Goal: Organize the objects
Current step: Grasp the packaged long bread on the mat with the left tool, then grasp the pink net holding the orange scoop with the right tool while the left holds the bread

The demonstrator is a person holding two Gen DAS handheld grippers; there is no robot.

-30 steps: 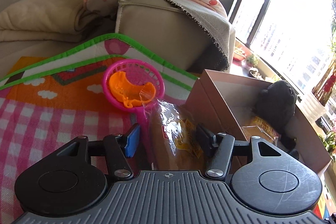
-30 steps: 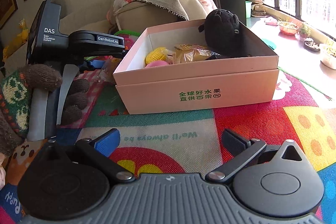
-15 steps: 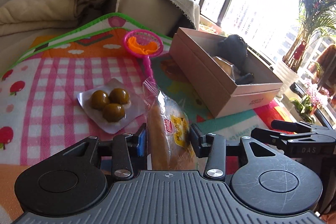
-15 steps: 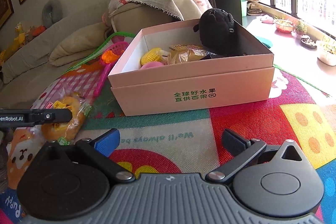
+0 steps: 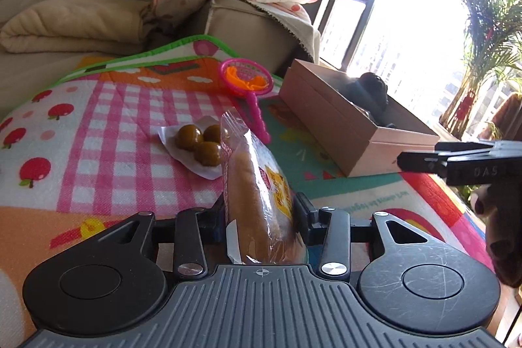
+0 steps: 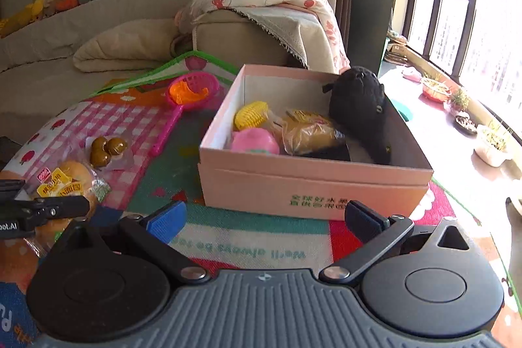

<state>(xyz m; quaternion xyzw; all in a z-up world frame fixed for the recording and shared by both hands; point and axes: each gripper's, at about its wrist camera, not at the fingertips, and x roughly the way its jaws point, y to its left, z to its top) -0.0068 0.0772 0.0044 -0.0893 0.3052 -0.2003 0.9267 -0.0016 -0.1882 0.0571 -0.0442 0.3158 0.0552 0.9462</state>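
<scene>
Left gripper (image 5: 261,211) closing on the wrapped bread roll (image 5: 257,201), long axis pointing straight out along the fingers, pink box (image 5: 329,123) ahead-right toward the mat's far window-side corner; right gripper (image 6: 264,219) spread, empty, nearer the box.

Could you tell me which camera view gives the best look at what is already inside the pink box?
The right wrist view: it looks down into the pink box, showing the black plush toy, wrapped bread, yellow corn toy and pink toy. The left wrist view sees the box side-on, with only the plush visible.
</scene>
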